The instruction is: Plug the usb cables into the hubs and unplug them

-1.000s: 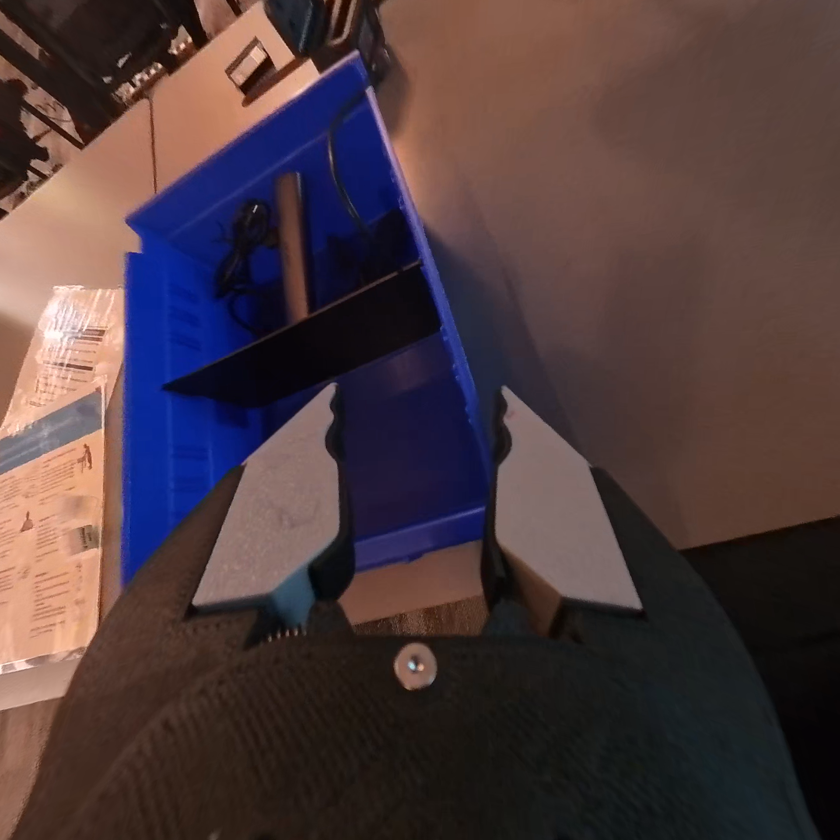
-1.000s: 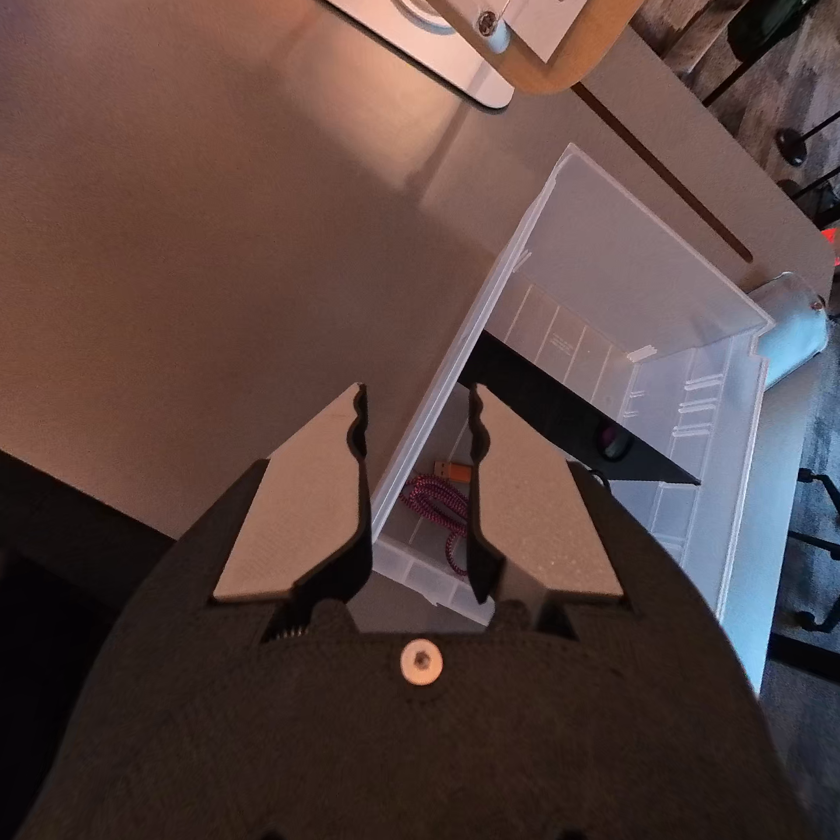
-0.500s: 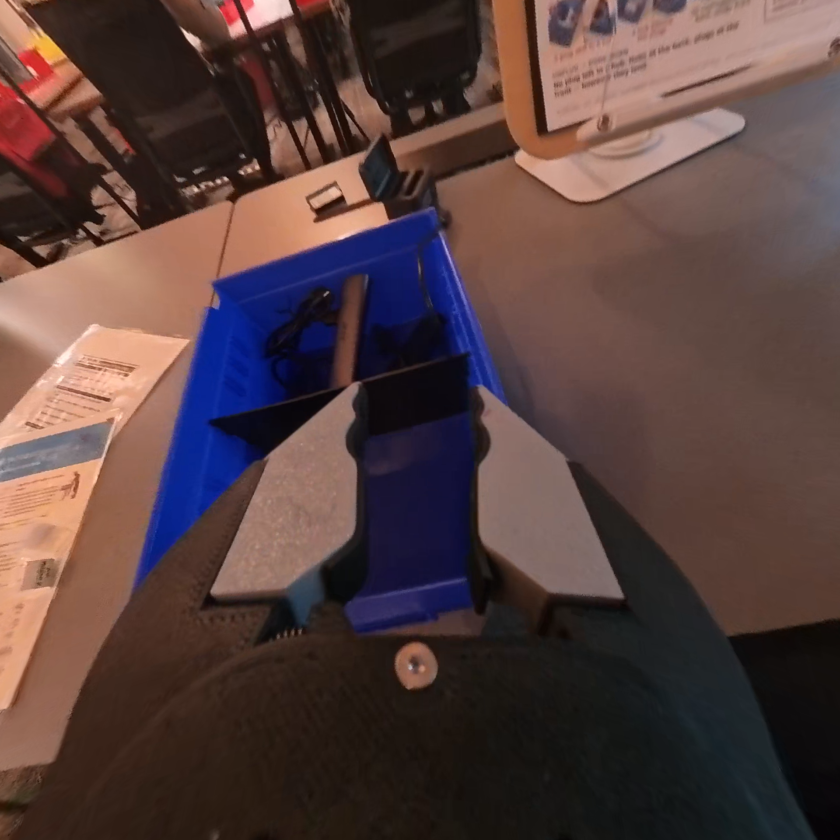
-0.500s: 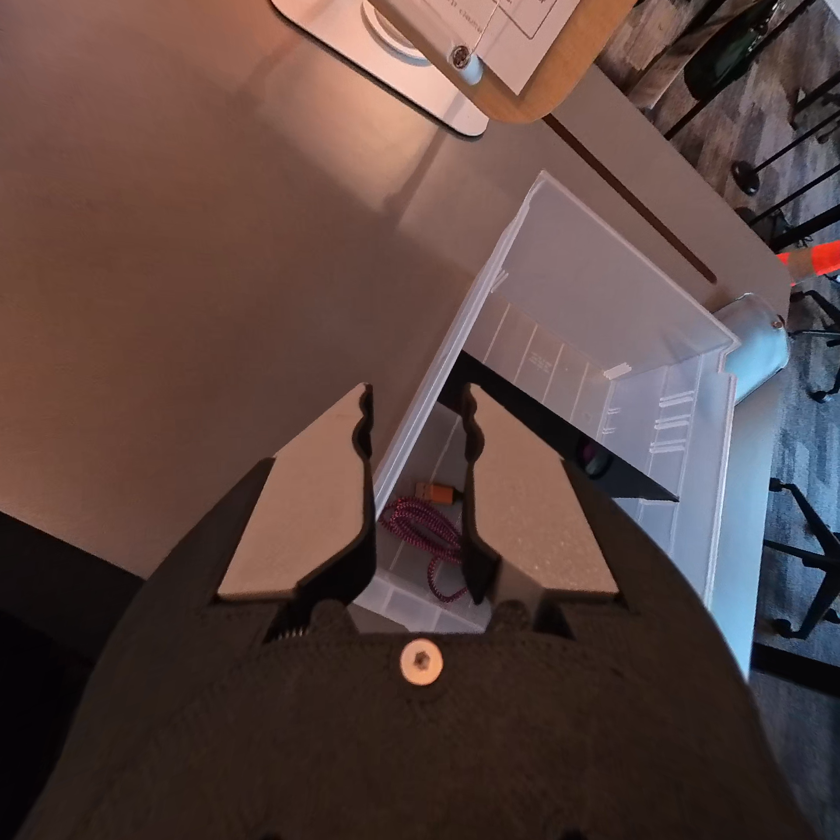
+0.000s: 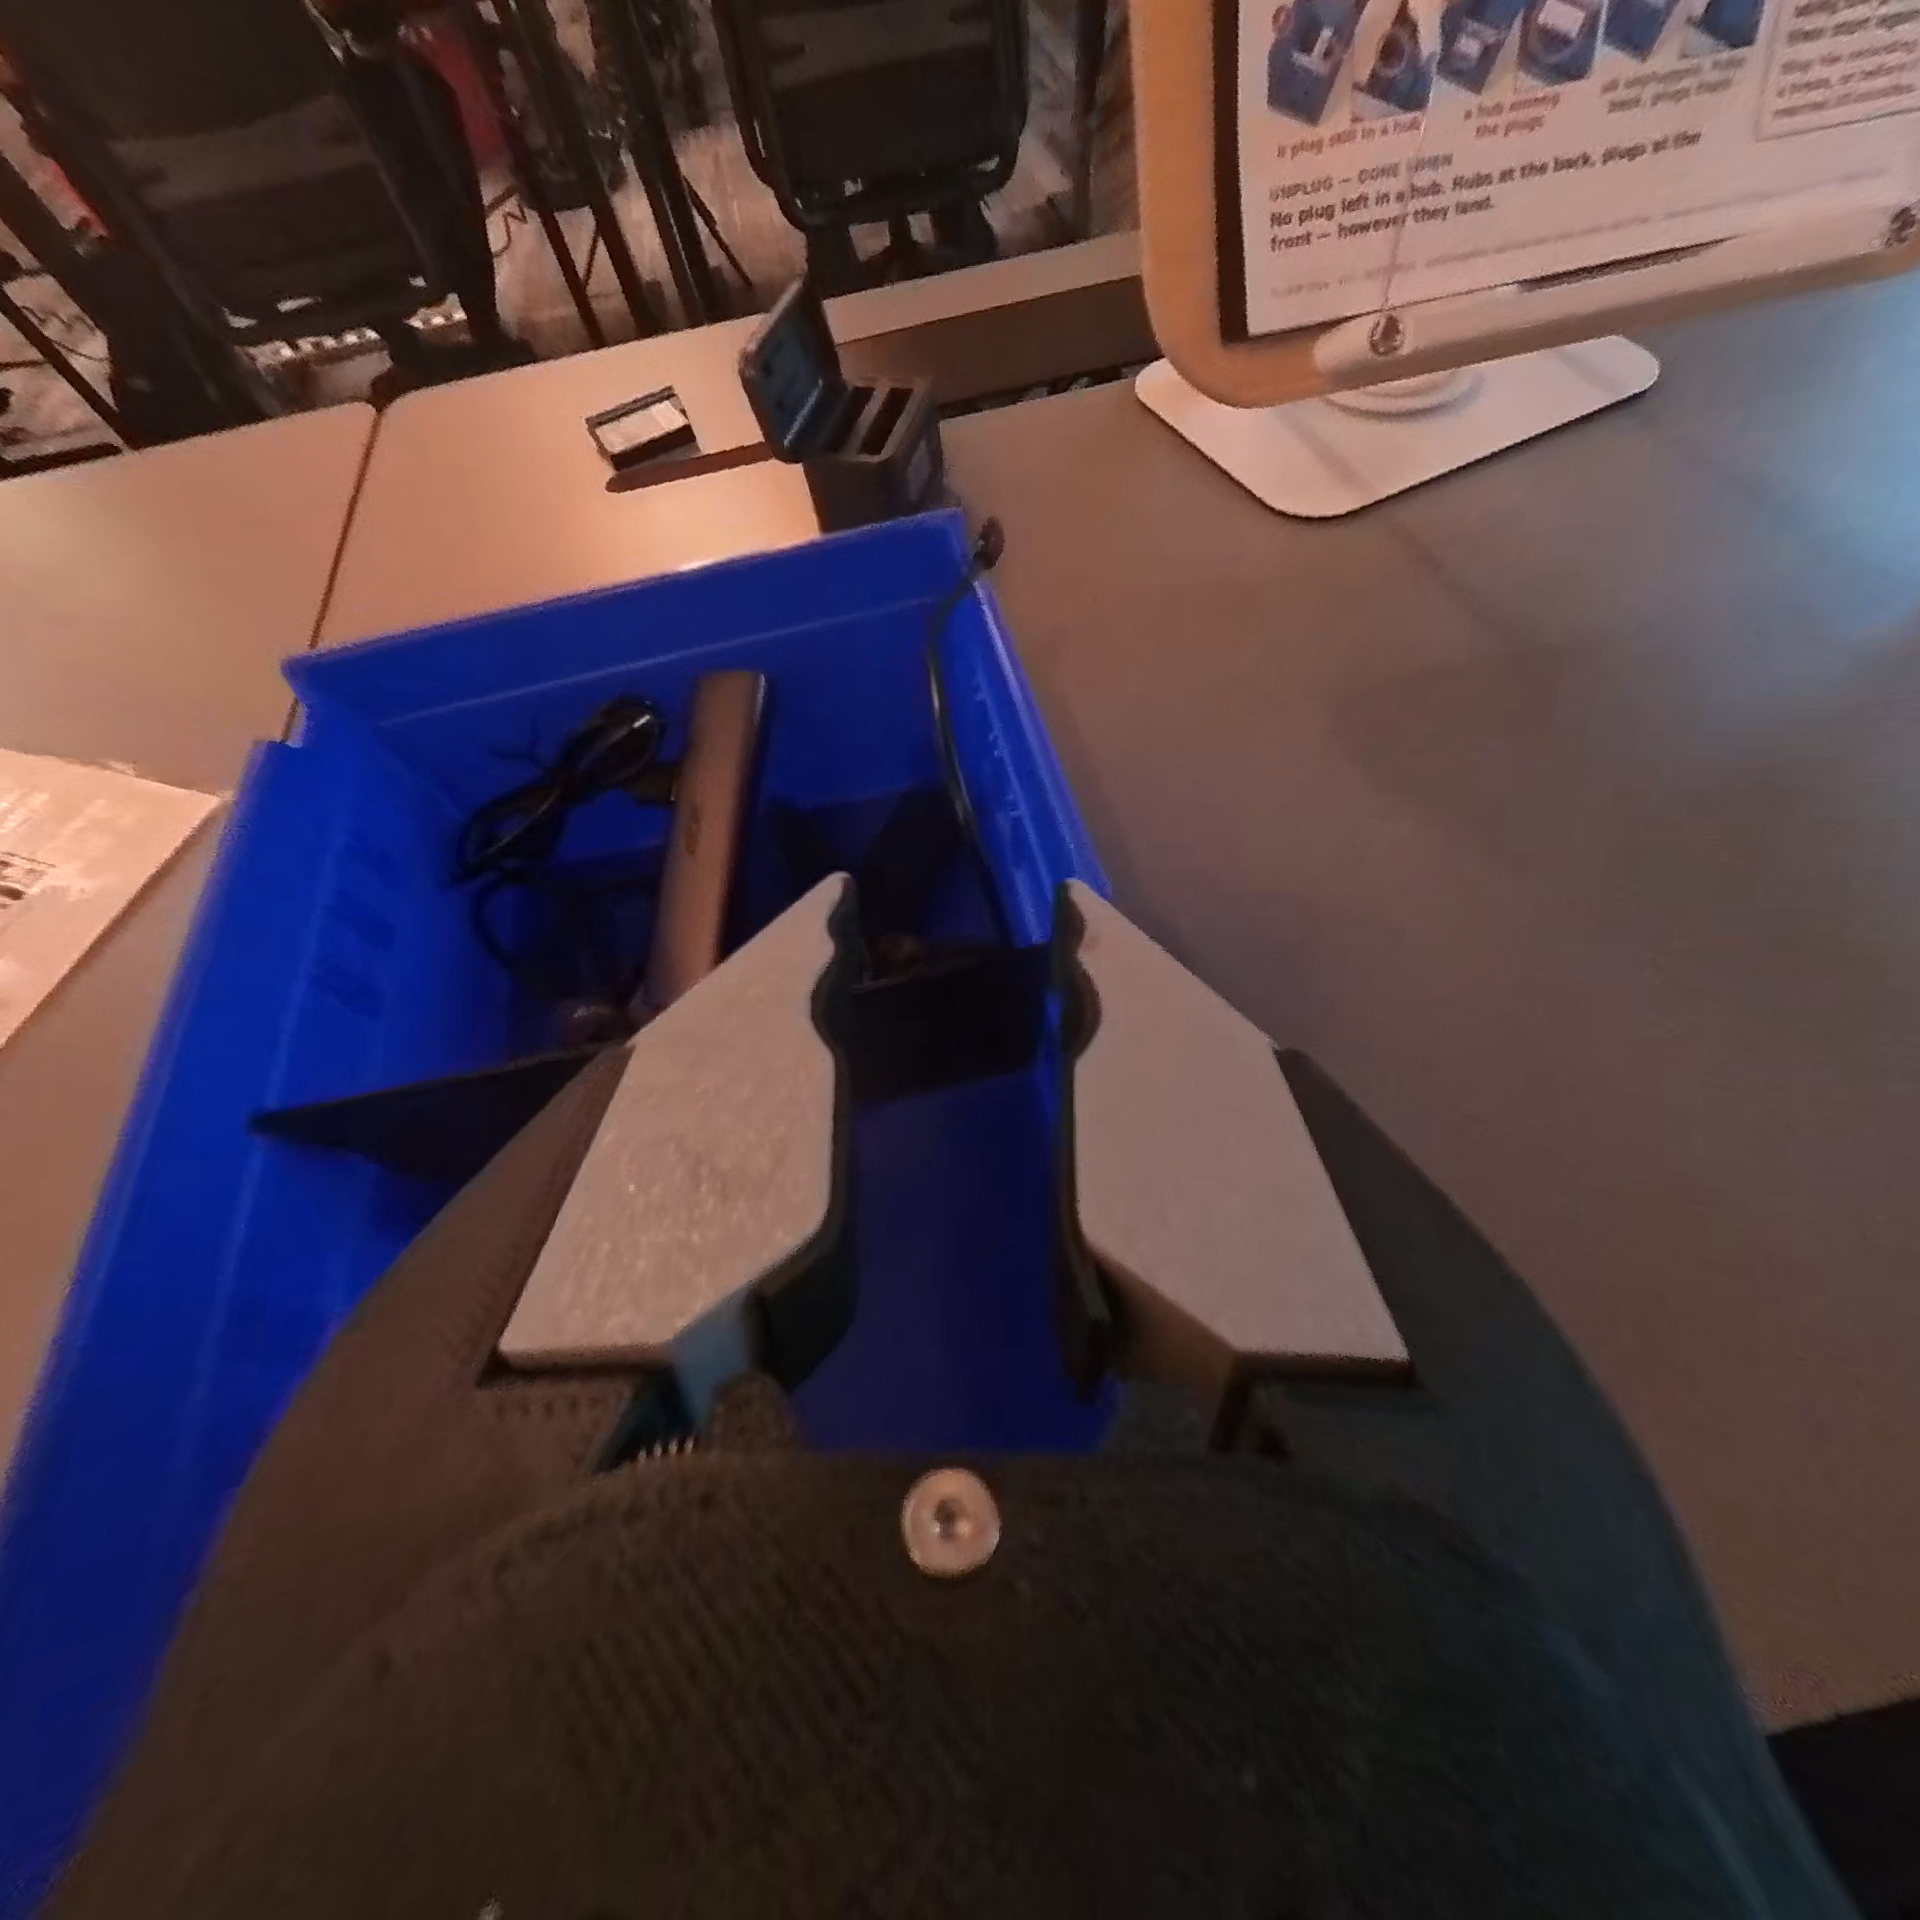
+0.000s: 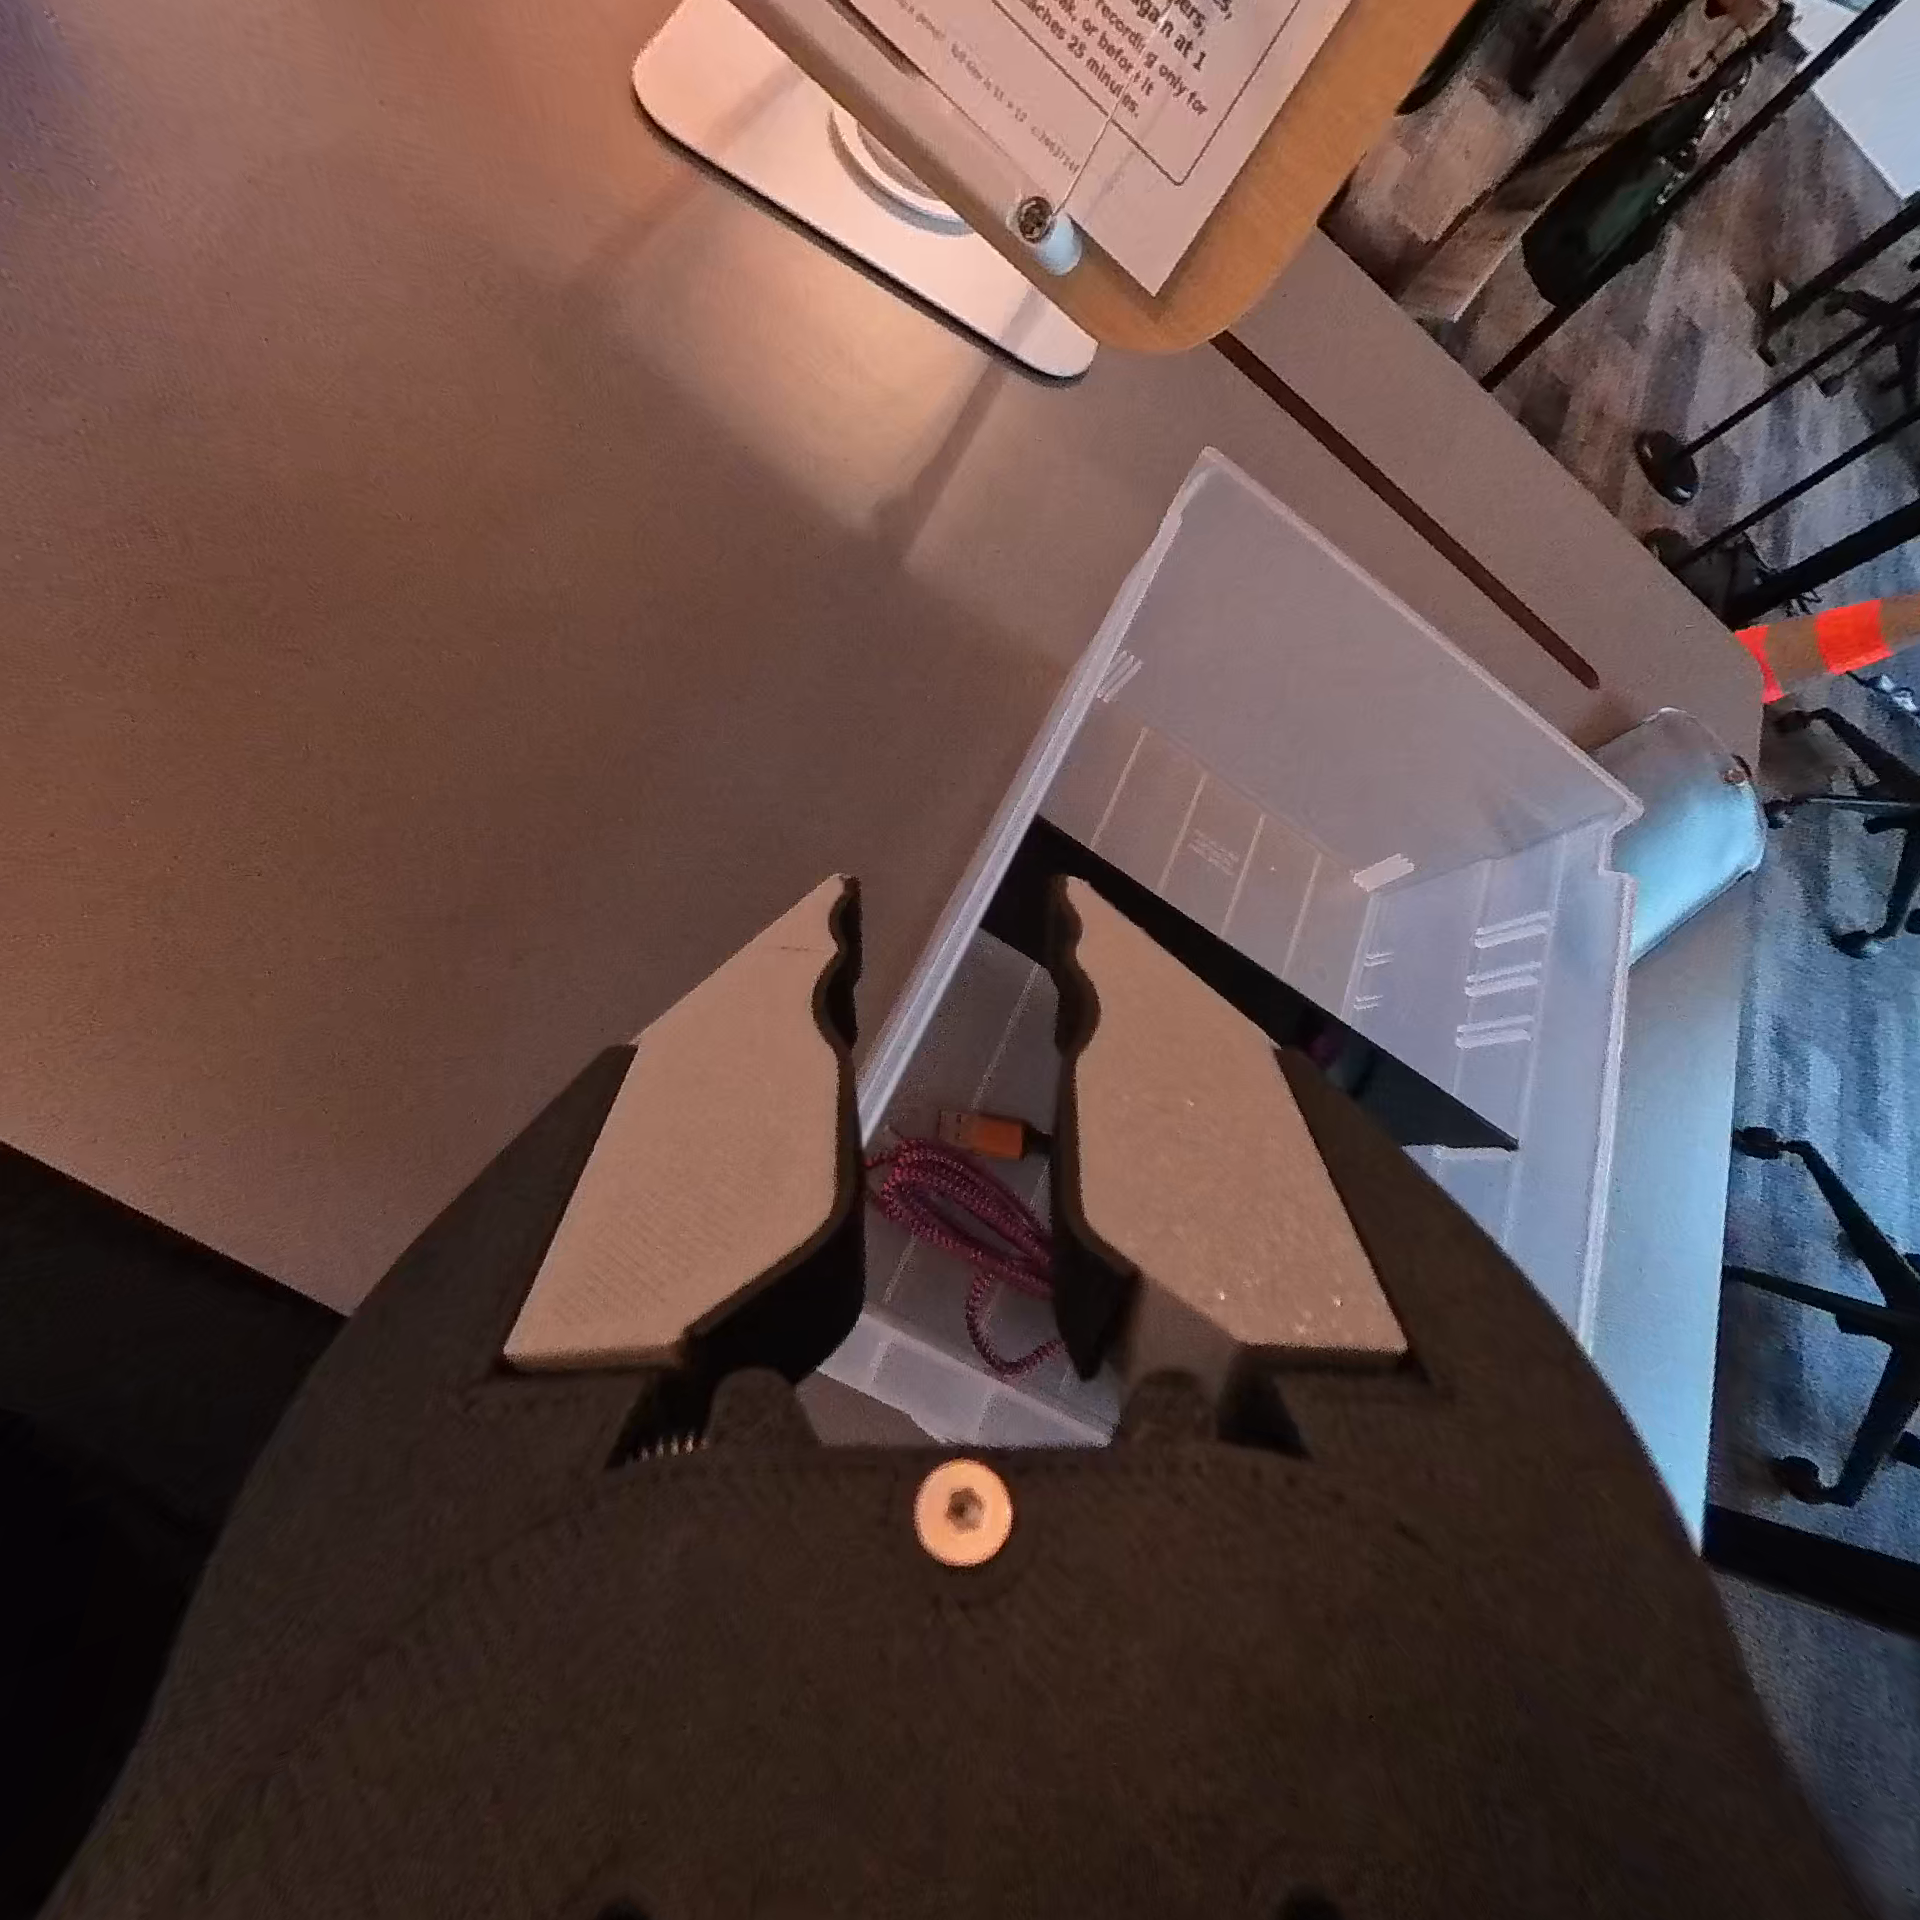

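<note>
A blue bin (image 5: 312,1039) with a black divider (image 5: 416,1122) stands on the table. Its far compartment holds a grey bar-shaped hub (image 5: 712,821), a black cable (image 5: 551,790) and dark items. My left gripper (image 5: 951,904) is open and empty above the bin's near compartment. A clear bin (image 6: 1351,727) with a black divider (image 6: 1247,997) holds a pink braided cable (image 6: 956,1216) with an orange plug (image 6: 987,1132) in its near compartment. My right gripper (image 6: 956,904) is open and empty above that bin's left wall.
A monitor on a white stand (image 5: 1403,405) stands at the back of the table and shows in the right wrist view (image 6: 852,197) too. A small black open case (image 5: 862,436) sits behind the blue bin. Papers (image 5: 62,883) lie left of it. Chairs stand beyond. The grippers' ends are close to 50 cm from one another. The left tips stand about 30 cm off the small black open case (image 5: 862,436).
The left gripper has tilted up and moved forward over the blue bin, so the monitor came into view. The right gripper has drawn back a little and its jaws have opened wider.
</note>
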{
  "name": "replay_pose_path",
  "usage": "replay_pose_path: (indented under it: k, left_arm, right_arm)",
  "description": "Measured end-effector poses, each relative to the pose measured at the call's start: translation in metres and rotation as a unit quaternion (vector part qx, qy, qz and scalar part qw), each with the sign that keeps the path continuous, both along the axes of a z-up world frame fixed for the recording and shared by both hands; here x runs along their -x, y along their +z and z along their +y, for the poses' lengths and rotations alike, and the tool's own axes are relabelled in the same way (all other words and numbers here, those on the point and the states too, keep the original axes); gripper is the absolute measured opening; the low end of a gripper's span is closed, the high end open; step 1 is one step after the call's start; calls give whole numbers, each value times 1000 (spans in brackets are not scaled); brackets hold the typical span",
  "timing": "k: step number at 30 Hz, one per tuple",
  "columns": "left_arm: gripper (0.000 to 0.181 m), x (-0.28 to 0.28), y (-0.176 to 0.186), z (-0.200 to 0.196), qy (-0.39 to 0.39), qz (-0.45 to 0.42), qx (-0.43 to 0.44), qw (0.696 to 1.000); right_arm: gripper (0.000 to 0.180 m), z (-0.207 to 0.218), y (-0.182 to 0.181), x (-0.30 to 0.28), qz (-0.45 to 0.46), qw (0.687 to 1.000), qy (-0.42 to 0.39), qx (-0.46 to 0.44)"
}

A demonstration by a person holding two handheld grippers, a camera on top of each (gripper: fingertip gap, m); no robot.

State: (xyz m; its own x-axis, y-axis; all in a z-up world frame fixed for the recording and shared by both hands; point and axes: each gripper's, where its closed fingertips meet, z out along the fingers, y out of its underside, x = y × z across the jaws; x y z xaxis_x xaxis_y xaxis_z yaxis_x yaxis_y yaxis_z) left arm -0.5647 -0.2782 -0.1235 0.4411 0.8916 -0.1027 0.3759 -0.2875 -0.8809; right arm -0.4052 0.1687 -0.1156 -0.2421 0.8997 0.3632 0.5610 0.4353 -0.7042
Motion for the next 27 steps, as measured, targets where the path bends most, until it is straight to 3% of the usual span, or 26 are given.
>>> replay_pose_path:
  k: [4,7,9,23,27]
  left_arm:
    - [31,20,-15,11,-11,-34,11,999]
    - [4,29,-26,17,-23,-51,47,997]
    - [0,32,-22,20,-30,-42,63,997]
    - [0,80,129,-13,39,49,217,974]
    - [0,74,157,-15,42,76,207,974]
  right_arm:
    - [33,2,1,1,3,1000,-1,2]
    - [33,2,0,1,-1,1000,-1,-2]
    - [33,1,0,0,-1,1000,1,-4]
    - [32,-1,5,-3,7,1000,10,-2]
    - [32,0,6,-4,8,1000,11,2]
